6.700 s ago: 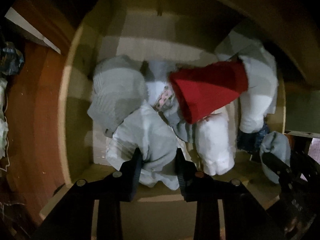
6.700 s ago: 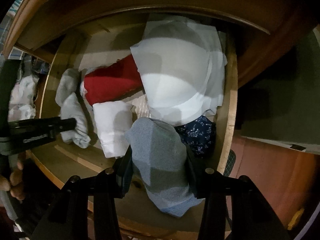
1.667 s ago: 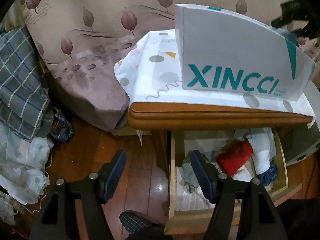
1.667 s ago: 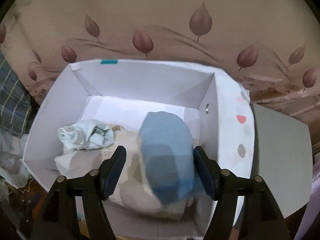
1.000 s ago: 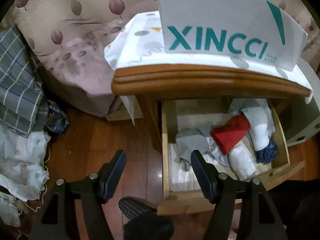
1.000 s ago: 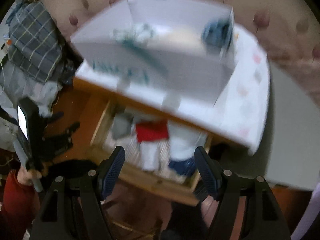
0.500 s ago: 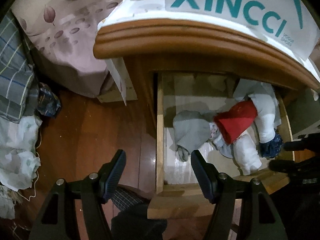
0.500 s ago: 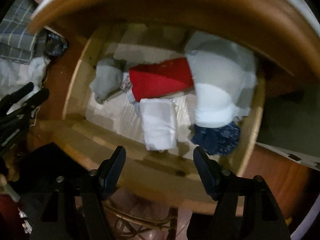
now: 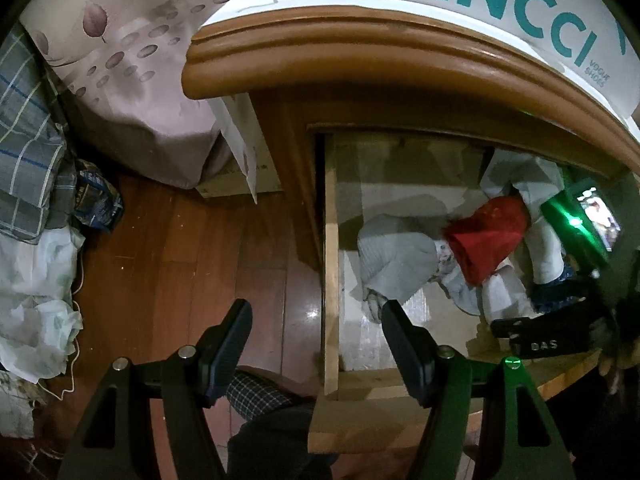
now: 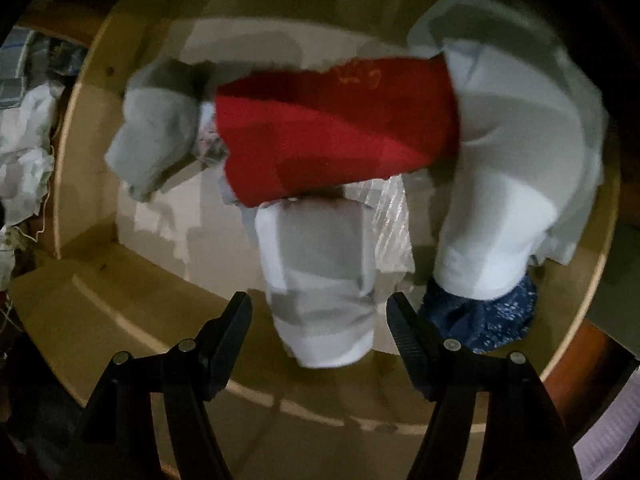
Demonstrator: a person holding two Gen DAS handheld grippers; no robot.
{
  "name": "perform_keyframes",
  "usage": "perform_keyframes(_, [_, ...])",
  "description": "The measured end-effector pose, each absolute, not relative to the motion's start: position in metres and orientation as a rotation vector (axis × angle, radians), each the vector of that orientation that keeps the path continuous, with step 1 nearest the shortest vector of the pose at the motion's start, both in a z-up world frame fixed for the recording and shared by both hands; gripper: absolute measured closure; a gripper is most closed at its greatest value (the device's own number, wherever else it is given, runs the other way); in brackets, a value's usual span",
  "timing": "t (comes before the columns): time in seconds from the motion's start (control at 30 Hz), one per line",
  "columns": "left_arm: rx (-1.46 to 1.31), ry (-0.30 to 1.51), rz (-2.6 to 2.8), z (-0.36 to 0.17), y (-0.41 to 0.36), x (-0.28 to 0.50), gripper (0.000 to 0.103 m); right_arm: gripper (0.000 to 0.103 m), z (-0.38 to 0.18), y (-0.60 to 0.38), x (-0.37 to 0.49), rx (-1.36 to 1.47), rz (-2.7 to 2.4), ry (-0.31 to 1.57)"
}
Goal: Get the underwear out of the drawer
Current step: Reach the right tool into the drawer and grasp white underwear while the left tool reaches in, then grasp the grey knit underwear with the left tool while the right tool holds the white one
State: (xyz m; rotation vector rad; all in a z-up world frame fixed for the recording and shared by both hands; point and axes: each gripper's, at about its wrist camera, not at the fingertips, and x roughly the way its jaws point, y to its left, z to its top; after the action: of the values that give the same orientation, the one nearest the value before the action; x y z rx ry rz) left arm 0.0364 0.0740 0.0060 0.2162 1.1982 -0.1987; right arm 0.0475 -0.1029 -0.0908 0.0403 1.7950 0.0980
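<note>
Two hand-held grippers pointed steeply down at an open wooden drawer (image 10: 440, 416) under a wooden nightstand top (image 9: 360, 36). The right gripper (image 10: 318, 320) hung over the drawer's front edge, jaws apart and gripping nothing; the end of a rolled white garment (image 10: 320, 288) lay between its fingertips, apparently clear of both. The left gripper (image 9: 316, 330) was likewise parted and empty, straddling the drawer's left wall above the wooden floor (image 9: 192, 264). The underwear lay inside the drawer: a red folded piece (image 10: 332, 128) across the middle, resting over the white roll's far end; a grey bundle (image 10: 156, 140) toward the left wall; a large white folded garment (image 10: 516, 168) along the right wall; and a dark blue patterned piece (image 10: 488, 320) in the front right corner, under the large white garment's near end. A white shoebox printed "XINCCI" (image 9: 500, 4) stood on the nightstand. Plaid fabric (image 9: 24, 152) and crumpled white cloth (image 9: 32, 304) lay on the floor.
</note>
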Motion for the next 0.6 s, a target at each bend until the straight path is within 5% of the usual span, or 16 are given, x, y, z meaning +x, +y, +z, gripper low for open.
perform_keyframes(0.17, [0.237, 1.206, -0.200, 0.003, 0.070, 0.040, 0.034, 0.037, -0.103, -0.095, 0.052, -0.010, 0.114, 1.833])
perform_keyframes(0.4, [0.268, 1.226, -0.220, -0.006, 0.059, 0.045, 0.034, 0.059, -0.098, -0.101, 0.044, -0.015, 0.121, 1.810])
perform_keyframes(0.6, [0.298, 1.241, -0.248, -0.014, 0.041, 0.046, 0.034, 0.060, -0.074, -0.123, 0.028, 0.076, 0.106, 1.727])
